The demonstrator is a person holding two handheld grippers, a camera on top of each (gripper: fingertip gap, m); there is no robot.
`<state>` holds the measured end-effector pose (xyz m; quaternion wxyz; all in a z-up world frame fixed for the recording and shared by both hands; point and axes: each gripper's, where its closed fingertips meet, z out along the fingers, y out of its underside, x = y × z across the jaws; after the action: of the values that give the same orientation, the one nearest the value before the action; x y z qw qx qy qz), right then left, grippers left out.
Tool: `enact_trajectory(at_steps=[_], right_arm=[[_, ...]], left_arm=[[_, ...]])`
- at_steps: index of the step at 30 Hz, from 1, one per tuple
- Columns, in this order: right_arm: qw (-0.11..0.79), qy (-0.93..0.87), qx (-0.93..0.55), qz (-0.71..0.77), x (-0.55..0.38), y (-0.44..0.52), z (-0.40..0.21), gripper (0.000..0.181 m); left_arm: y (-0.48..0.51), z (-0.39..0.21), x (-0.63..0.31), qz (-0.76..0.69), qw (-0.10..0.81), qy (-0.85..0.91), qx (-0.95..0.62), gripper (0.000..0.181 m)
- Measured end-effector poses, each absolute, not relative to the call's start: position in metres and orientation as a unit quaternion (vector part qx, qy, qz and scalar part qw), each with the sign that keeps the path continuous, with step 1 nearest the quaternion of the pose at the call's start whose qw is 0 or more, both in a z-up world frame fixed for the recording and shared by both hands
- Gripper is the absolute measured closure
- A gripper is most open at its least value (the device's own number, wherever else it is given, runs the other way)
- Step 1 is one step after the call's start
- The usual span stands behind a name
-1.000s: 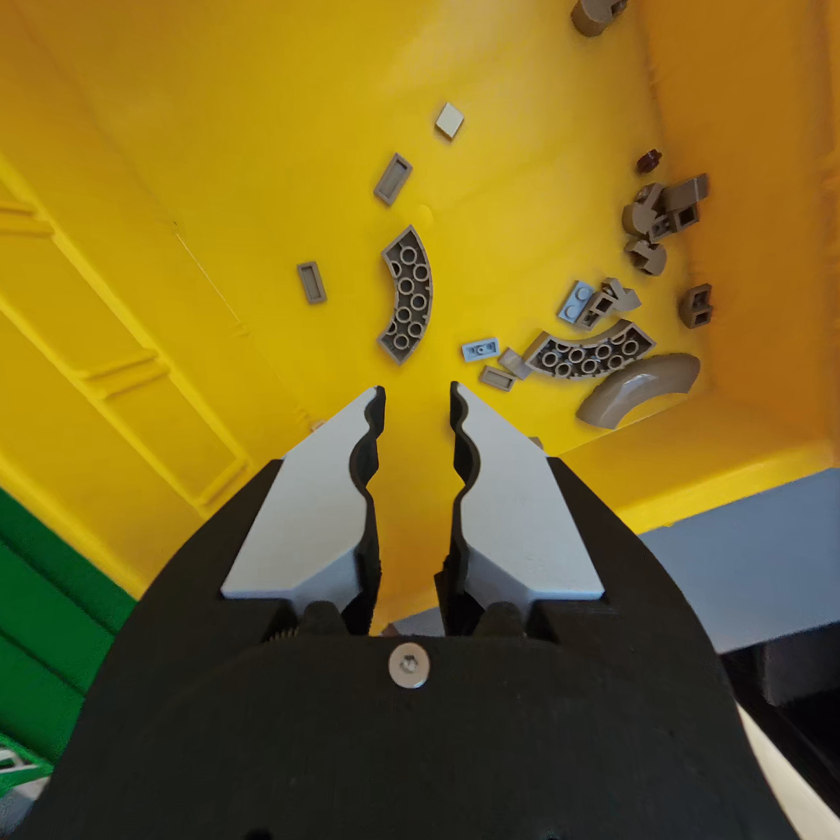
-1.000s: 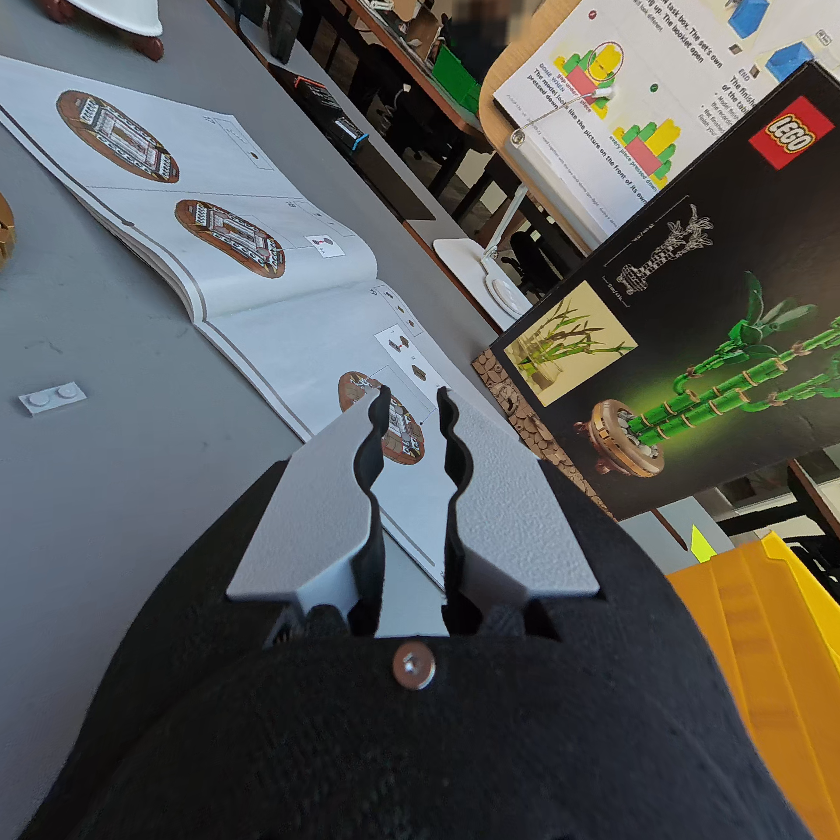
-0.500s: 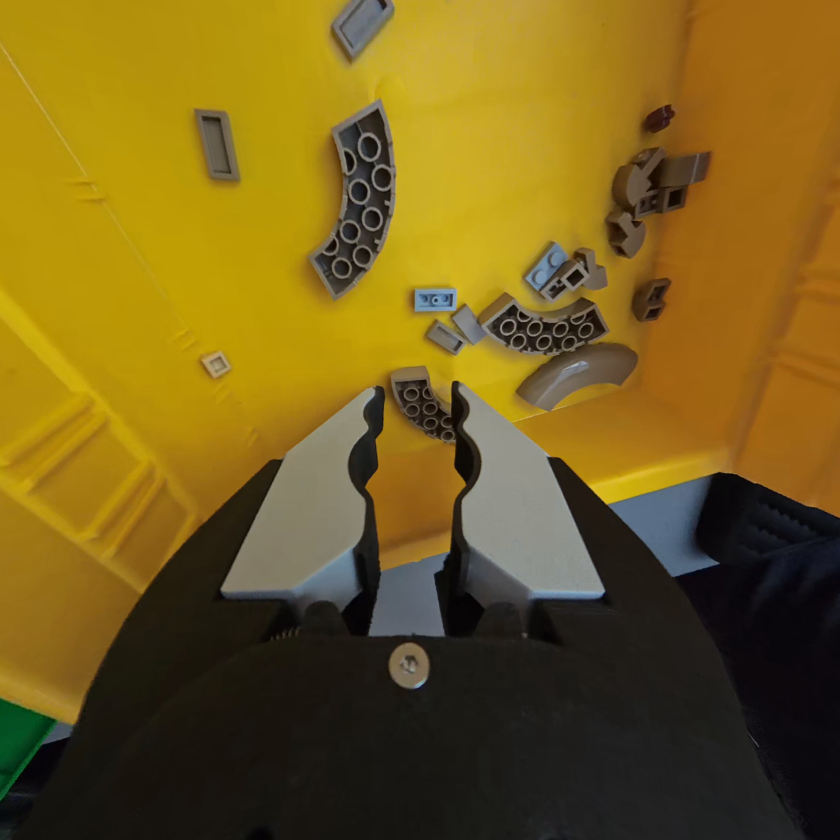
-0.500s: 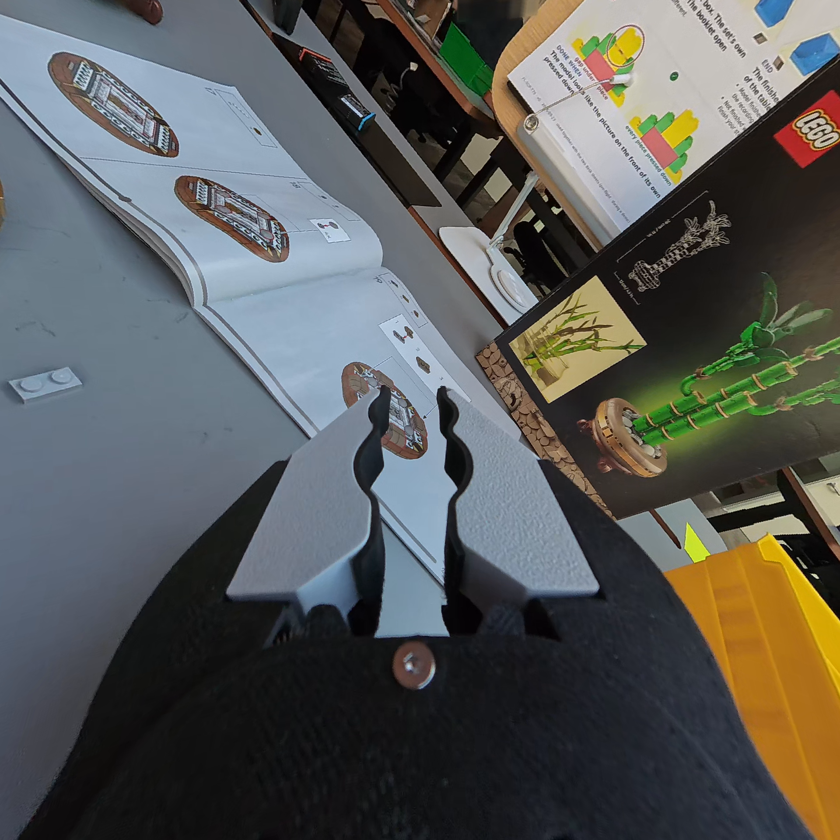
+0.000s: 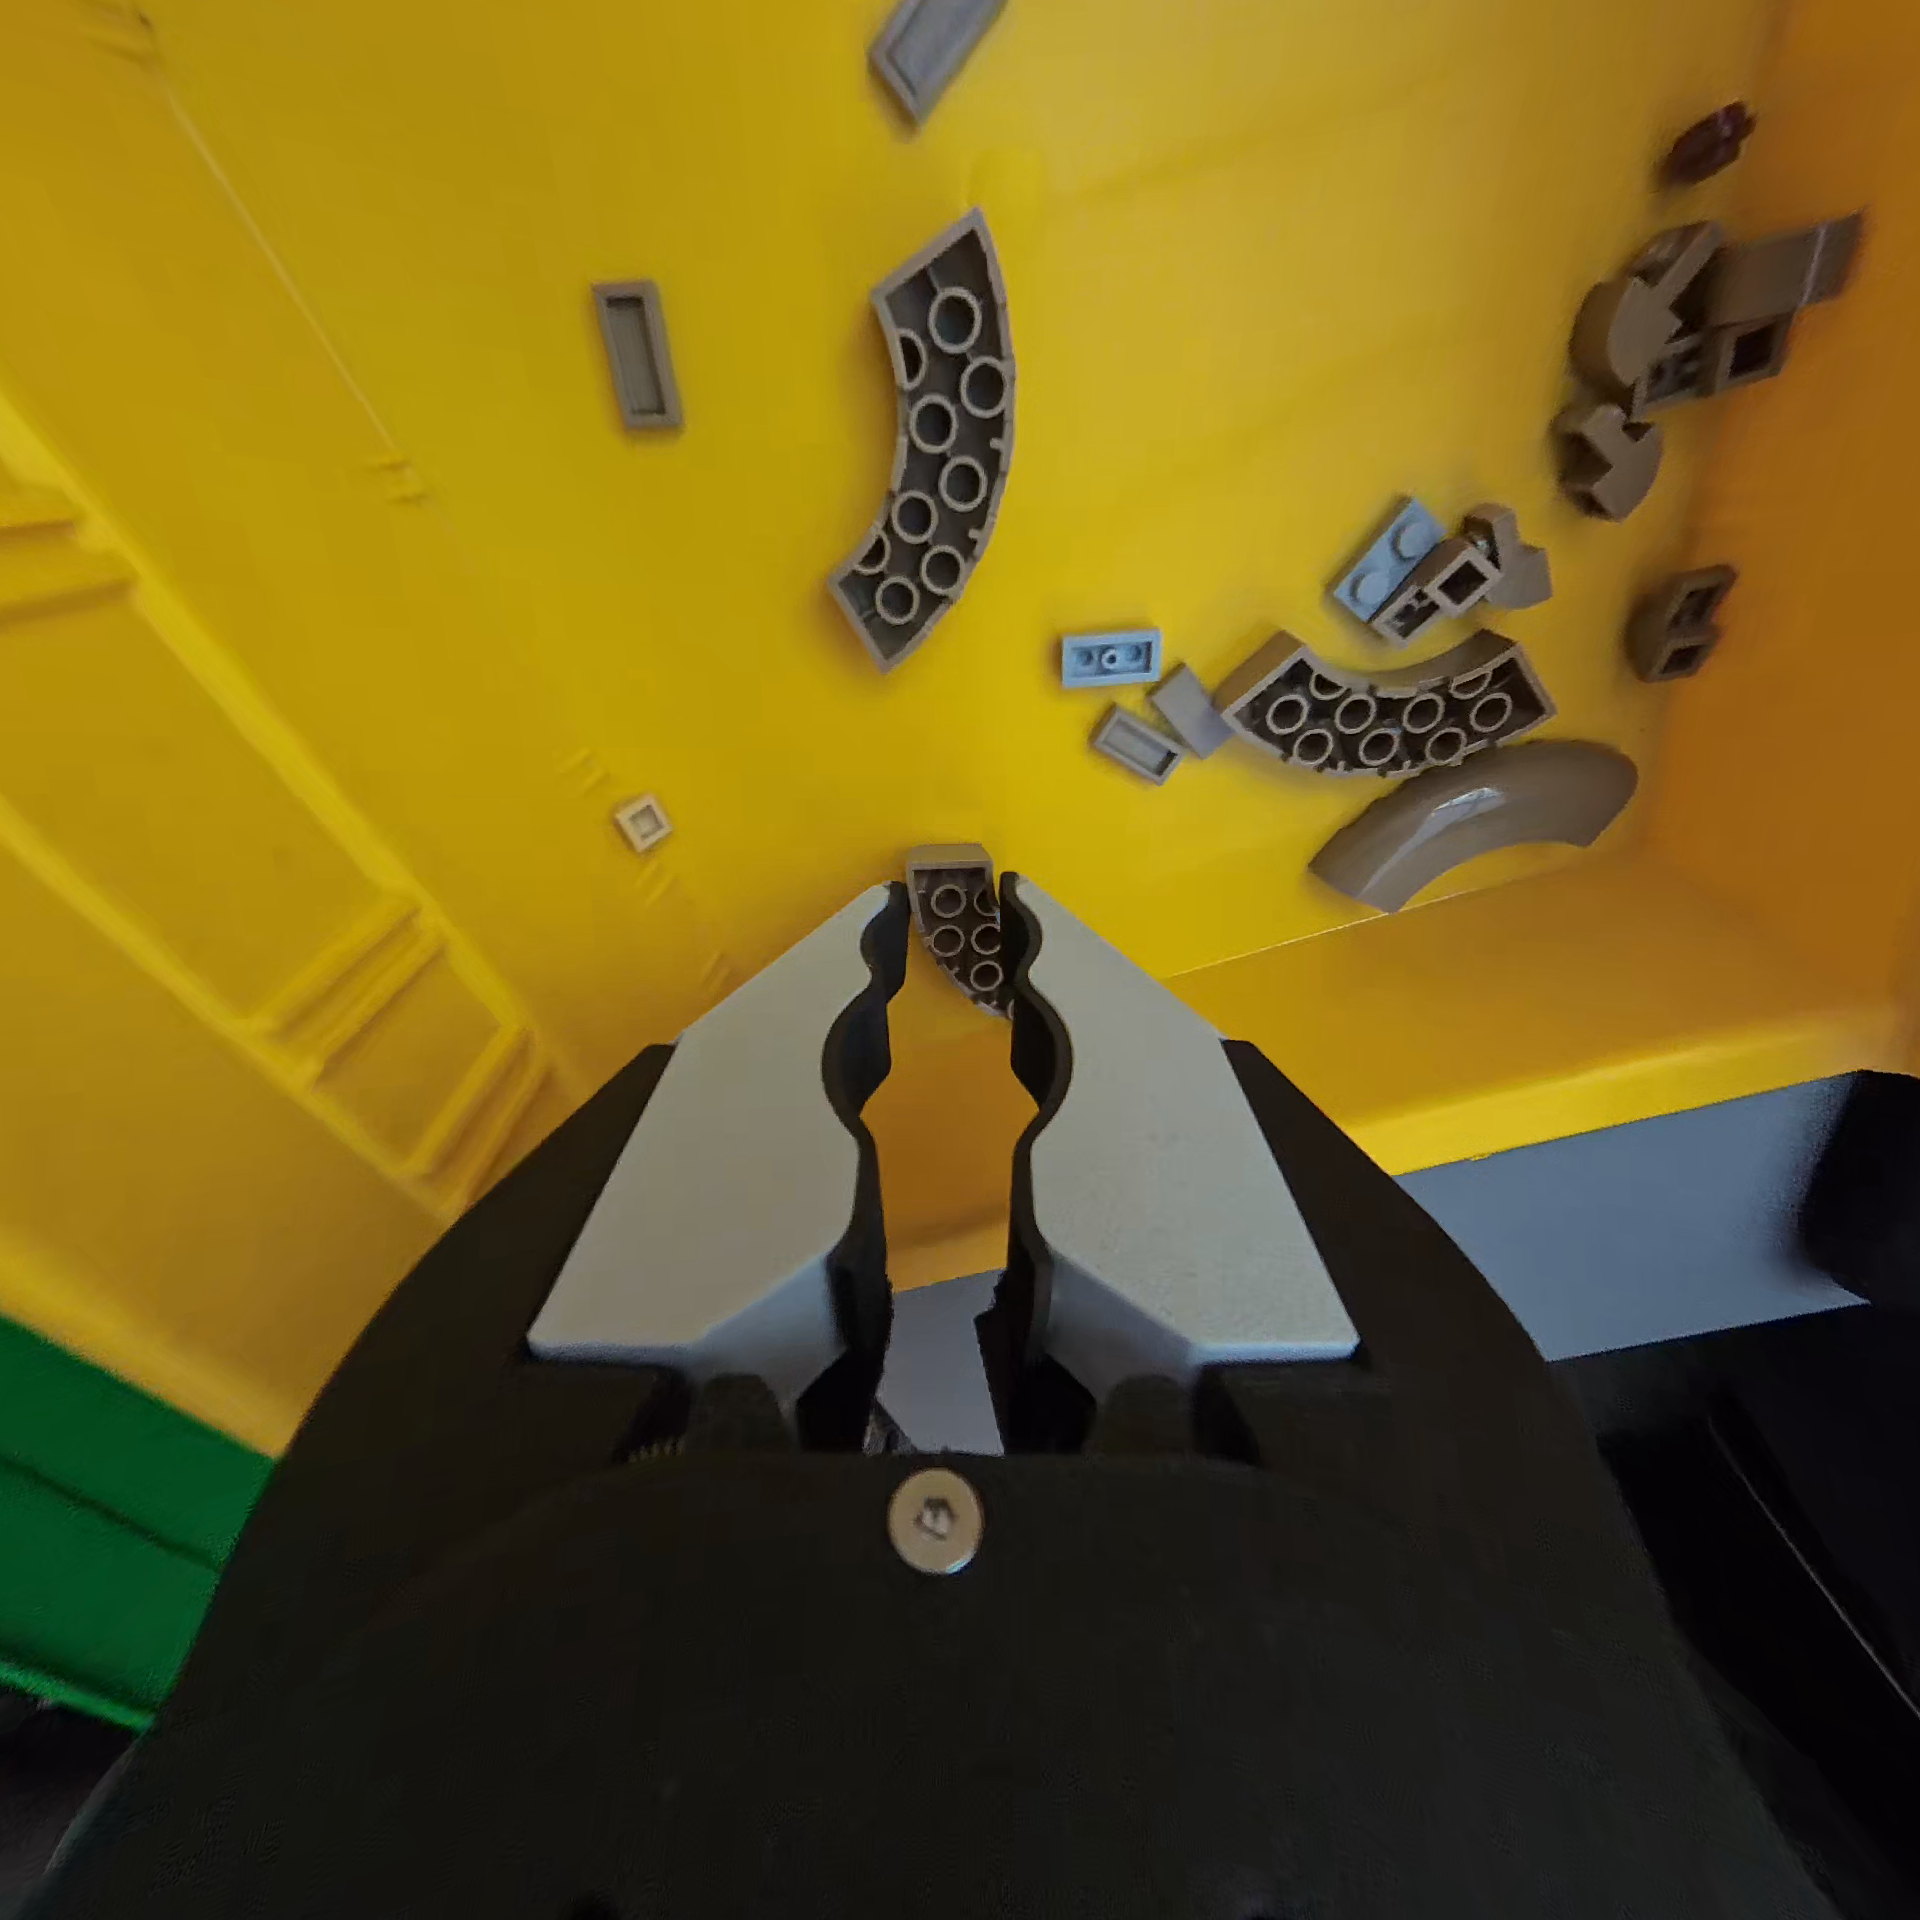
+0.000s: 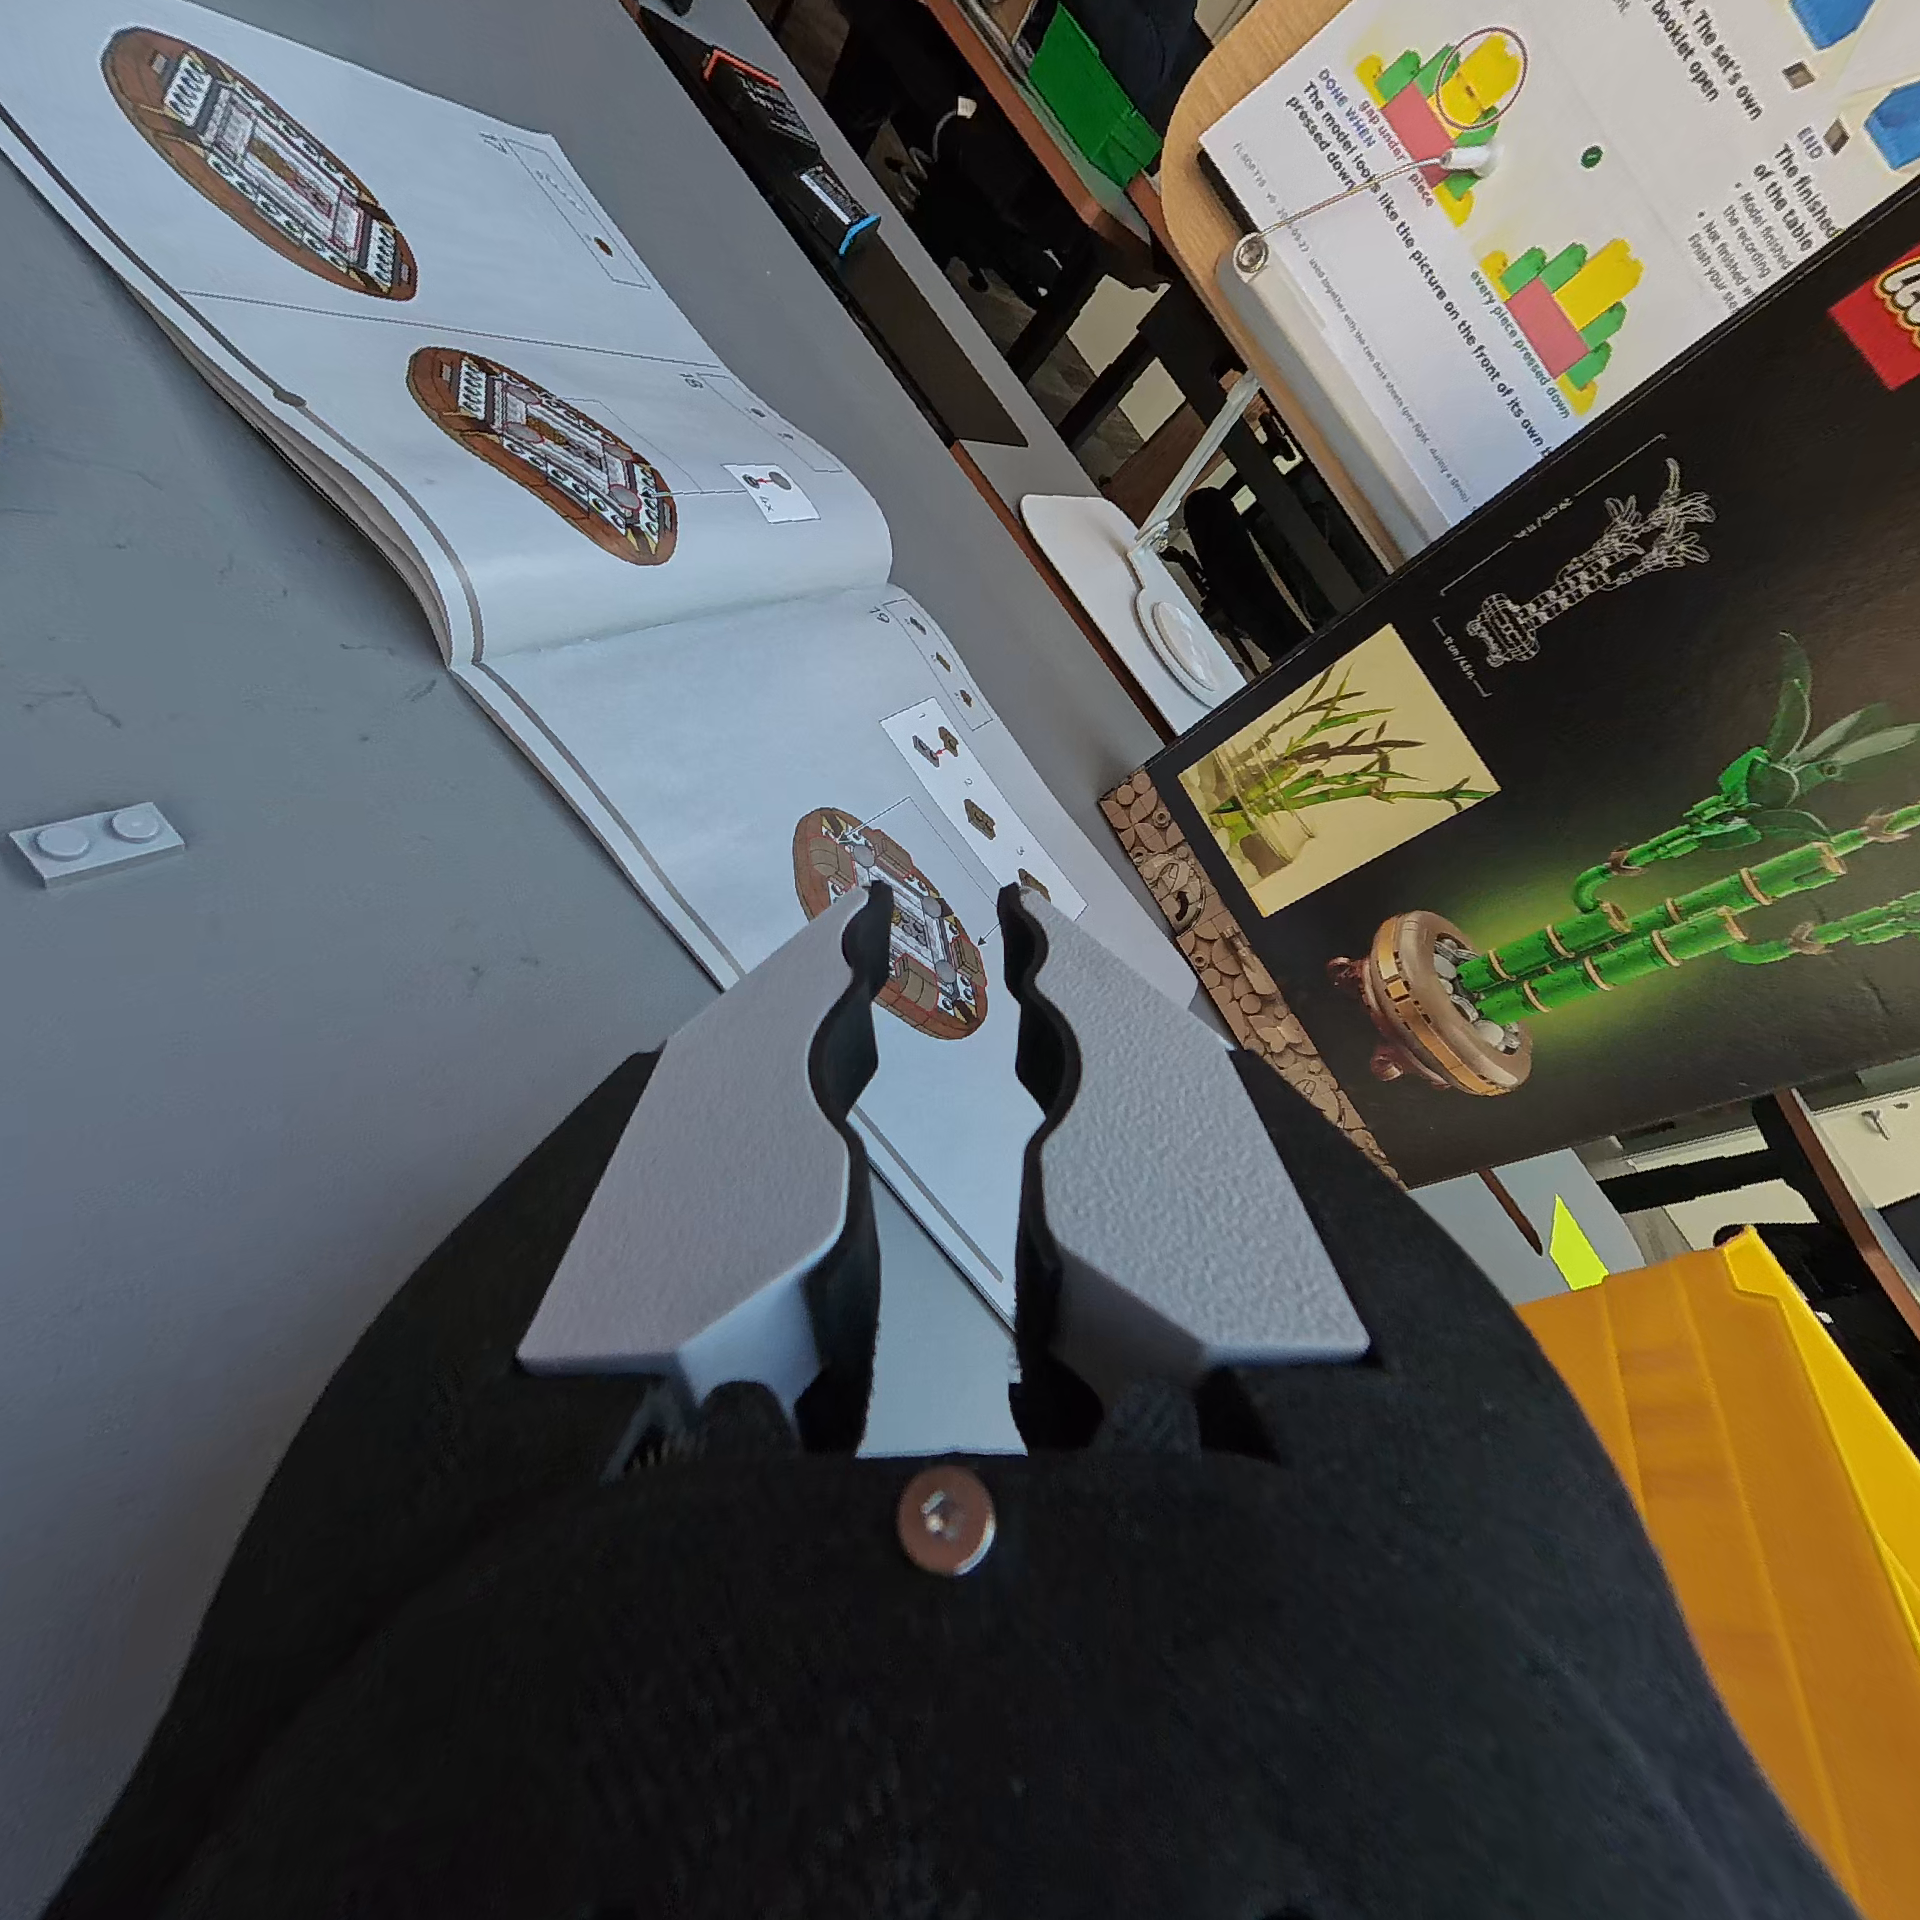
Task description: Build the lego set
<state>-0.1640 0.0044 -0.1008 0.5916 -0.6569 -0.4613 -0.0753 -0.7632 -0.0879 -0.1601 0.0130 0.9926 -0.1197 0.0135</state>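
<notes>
Yellow bin [image 5: 436, 644] floor: left gripper [image 5: 951, 896] apart, straddling curved brick [image 5: 961, 925]; right gripper [image 6: 940, 914] apart, empty.

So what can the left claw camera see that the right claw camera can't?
Only the left wrist view looks down into the bin's inside, where loose tan pieces lie: a big curved brick upside down, a smooth arch, small flat tiles. The left claw is open, with another curved brick between its tips.

Only the right wrist view shows the grey table, the open instruction booklet, the set's box, a little grey plate and the open, empty right claw.

Both show the yellow bin.
</notes>
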Motion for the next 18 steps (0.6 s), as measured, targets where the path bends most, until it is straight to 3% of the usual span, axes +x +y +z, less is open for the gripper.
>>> enact_trajectory(at_steps=[4, 7, 11, 18], right_arm=[[0.59, -0.462, -0.658, -0.075, -0.164, 0.005, -0.102, 0.161], [0.586, -0.465, -0.659, -0.076, -0.165, 0.005, -0.104, 0.161], [0.582, -0.47, -0.658, -0.081, -0.166, 0.005, -0.106, 0.161], [0.582, -0.469, -0.659, -0.078, -0.165, 0.005, -0.106, 0.162]], left_arm=[[-0.086, -0.16, -0.749, 0.026, 0.001, -0.102, 0.994, 0.155], [-0.065, -0.142, -0.735, 0.004, -0.081, -0.136, 0.987, 0.154], [-0.048, -0.121, -0.672, 0.117, -0.187, -0.274, 0.936, 0.156], [-0.05, -0.136, -0.668, 0.11, -0.175, -0.344, 0.916, 0.16]])
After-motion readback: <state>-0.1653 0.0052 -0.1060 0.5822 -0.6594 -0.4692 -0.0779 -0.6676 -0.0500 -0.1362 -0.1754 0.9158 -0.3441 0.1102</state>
